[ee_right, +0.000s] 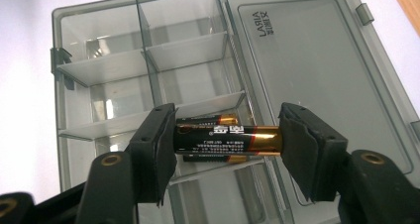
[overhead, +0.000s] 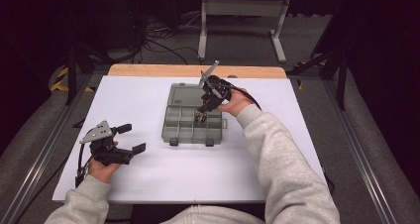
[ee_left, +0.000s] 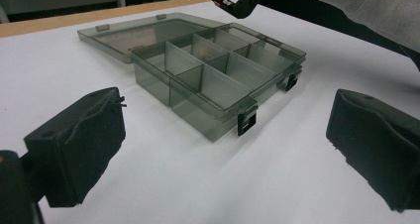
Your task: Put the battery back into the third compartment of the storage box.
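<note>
A smoky grey compartment box [overhead: 184, 126] lies open mid-table, its lid [overhead: 187, 93] folded flat toward the far side. My right gripper [overhead: 204, 108] hangs over the box's right-hand compartments, shut endwise on a black and gold battery [ee_right: 225, 138]. In the right gripper view, two more batteries [ee_right: 210, 120] lie in the compartment just below it, partly hidden by the held one. The lid [ee_right: 307, 60] lies to the right of the dividers [ee_right: 104, 68]. My left gripper [overhead: 132, 138] rests on the table left of the box, open and holding nothing. It faces the box's latched front [ee_left: 218, 80].
The white table top [overhead: 148, 174] ends in a wooden strip [overhead: 198, 70] at the far edge. Behind it stand a metal frame [overhead: 242, 16] and loose floor cables. A grey sleeve [ee_left: 376, 11] reaches in above the box's right side.
</note>
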Motion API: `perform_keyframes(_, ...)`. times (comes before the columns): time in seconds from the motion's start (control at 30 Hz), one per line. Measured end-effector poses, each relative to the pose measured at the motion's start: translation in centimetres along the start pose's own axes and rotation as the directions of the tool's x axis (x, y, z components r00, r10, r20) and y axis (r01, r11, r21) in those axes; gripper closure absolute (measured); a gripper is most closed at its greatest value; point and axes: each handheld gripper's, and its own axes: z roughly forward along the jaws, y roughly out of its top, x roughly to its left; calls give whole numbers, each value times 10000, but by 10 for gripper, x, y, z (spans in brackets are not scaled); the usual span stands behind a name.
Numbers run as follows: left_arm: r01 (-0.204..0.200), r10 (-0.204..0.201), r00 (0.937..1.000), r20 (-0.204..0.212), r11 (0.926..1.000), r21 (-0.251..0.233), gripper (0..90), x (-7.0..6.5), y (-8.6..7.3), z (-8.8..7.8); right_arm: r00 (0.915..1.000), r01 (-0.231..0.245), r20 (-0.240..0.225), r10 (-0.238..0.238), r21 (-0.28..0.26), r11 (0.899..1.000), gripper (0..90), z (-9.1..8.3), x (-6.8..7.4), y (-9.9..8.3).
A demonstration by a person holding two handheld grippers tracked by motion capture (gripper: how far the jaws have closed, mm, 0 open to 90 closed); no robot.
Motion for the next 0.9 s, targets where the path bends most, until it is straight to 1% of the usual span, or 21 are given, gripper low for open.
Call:
perform_keyframes(0.17, 6, -6, 10000, 13, 10000, 11, 23, 0, 0, -1, 9999, 62, -84, -61, 175, 9998, 411, 6, -1, 0)
perform_keyframes(0.23, 6, -6, 10000, 21, 10000, 18, 22, 0, 0, -1, 10000, 7, -84, -5, 292, 9996, 411, 8, 0, 0)
perform_keyframes(0.43, 13, -13, 10000, -12, 10000, -33, 23, 0, 0, 0, 9998, 101, -189, -91, 518, 9986, 411, 16, 2, 0)
perform_keyframes(0.63, 13, -13, 10000, 8, 10000, -22, 23, 0, 0, -1, 9997, 78, -236, -62, 693, 9976, 411, 22, 5, 0)
perform_keyframes(0.67, 11, -11, 10000, -3, 10000, -21, 23, 0, 0, -1, 9996, 136, -259, -117, 745, 9971, 411, 25, 5, 0)
perform_keyframes(0.8, -7, 7, 10000, -19, 10000, -32, 23, 0, 0, 0, 9995, 158, -300, -137, 726, 9972, 411, 27, 5, 0)
perform_keyframes(0.87, -11, 11, 10000, 5, 10000, -14, 23, 0, 0, -1, 9994, 210, -279, -187, 834, 9963, 411, 29, 6, 0)
perform_keyframes(0.9, -20, 20, 10000, -2, 10000, -21, 23, 0, 0, -1, 9995, 157, -271, -133, 894, 9959, 411, 30, 6, -1)
